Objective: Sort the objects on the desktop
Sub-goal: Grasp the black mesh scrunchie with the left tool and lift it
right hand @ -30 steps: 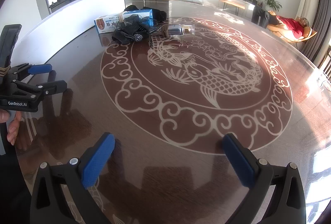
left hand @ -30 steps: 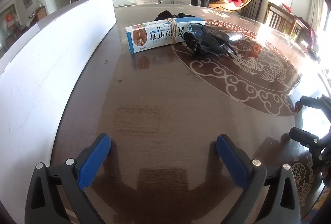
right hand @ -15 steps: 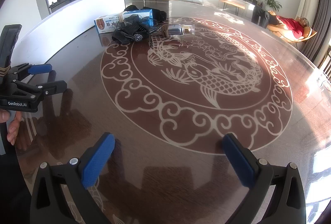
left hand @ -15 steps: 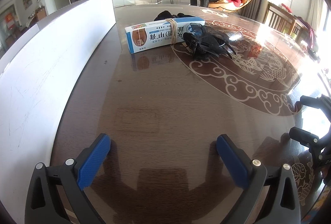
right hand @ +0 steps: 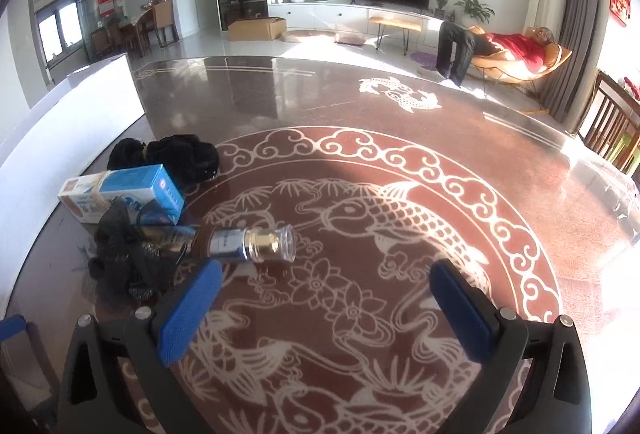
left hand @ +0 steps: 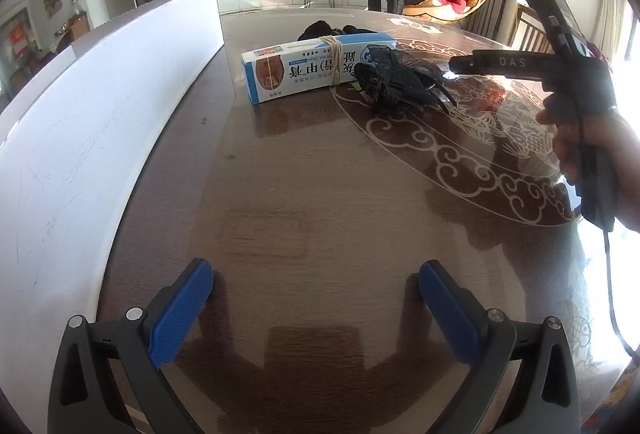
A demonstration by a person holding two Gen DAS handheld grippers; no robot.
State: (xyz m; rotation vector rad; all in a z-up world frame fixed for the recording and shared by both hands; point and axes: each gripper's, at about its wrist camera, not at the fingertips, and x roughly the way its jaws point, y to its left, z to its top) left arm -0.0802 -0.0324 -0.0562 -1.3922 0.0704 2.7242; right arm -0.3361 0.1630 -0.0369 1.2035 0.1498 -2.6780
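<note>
We are working over a dark brown table (right hand: pixel 400 137) inlaid with a pale fish and cloud pattern, a white board (left hand: pixel 100 121) standing along its left edge. Our left gripper (left hand: pixel 316 310) is hovering low over bare wood, blue pads spread wide and holding nothing. Our right gripper (right hand: pixel 326 308) is reaching over the pile, fingers equally wide apart and empty. Just ahead of its left pad, a blue and white box (right hand: pixel 120 193) bound with string is lying beside a black mesh bundle (right hand: pixel 120 254), a black cloth (right hand: pixel 180 153) behind it. A small clear-capped bottle (right hand: pixel 248 244) is lying on its side, touching the bundle.
</note>
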